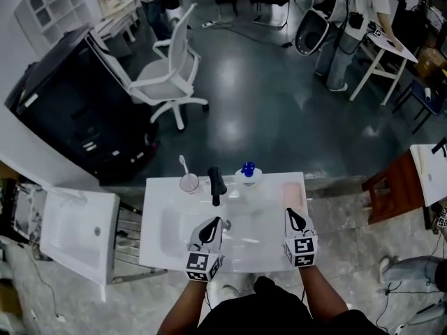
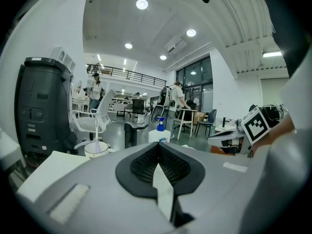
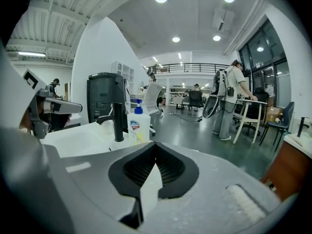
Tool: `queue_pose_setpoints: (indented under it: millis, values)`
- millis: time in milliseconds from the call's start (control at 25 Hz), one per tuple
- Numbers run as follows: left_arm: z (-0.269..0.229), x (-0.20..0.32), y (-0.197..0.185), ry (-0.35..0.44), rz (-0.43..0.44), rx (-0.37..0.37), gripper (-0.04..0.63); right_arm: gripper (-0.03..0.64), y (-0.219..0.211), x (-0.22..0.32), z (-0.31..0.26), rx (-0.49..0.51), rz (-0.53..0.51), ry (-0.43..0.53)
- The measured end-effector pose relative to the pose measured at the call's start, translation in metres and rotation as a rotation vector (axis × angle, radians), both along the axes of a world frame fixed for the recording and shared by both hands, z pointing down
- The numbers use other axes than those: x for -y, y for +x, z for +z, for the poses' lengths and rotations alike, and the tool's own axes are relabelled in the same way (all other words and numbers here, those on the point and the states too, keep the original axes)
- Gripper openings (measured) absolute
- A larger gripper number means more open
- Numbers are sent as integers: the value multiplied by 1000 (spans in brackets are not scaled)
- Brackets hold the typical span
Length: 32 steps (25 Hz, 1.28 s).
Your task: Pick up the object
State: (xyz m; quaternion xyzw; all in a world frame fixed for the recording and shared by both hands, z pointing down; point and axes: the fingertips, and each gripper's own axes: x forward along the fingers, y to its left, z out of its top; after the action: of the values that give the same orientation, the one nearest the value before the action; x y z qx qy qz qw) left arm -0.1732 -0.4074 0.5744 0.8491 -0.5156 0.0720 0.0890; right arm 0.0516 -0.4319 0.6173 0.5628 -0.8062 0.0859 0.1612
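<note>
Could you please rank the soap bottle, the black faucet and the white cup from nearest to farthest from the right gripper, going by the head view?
1. Soap bottle, at the back, up and left of the right gripper.
2. Black faucet, back centre.
3. White cup, back left.

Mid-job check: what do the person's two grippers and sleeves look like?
Left gripper and right gripper match: light grey tapered shells, black ribbed pads, a cube of black-and-white square markers on each. The person's top is dark; forearms unsleeved.
</note>
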Motion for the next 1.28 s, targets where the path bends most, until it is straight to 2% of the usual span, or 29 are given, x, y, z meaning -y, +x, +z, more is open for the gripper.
queue_pose_setpoints:
  millis: [80, 200, 280, 600, 840, 1040, 1240, 1280]
  values:
    - [6, 2, 4, -23, 8, 2, 17, 8, 5, 3, 11, -10, 21, -28]
    - [15, 6, 11, -19, 23, 8, 17, 90, 14, 6, 32, -32, 48, -90]
    - [19, 7, 15, -24, 34, 15, 17, 173, 21, 10, 44, -44, 71, -126]
    - [22, 8, 14, -43, 30, 32, 17, 331, 44, 30, 84, -40, 165, -248]
    - [27, 4, 11, -65, 27, 39, 17, 438, 48, 48, 105, -42, 176, -318]
    - [27, 6, 13, -66, 31, 45, 17, 479, 52, 57, 124, -88, 170, -404]
    - [26, 6, 12, -64, 22, 46, 17, 475, 53, 57, 131, -133, 181, -431]
    - [27, 5, 12, -64, 20, 48, 17, 455, 54, 58, 131, -136, 181, -428]
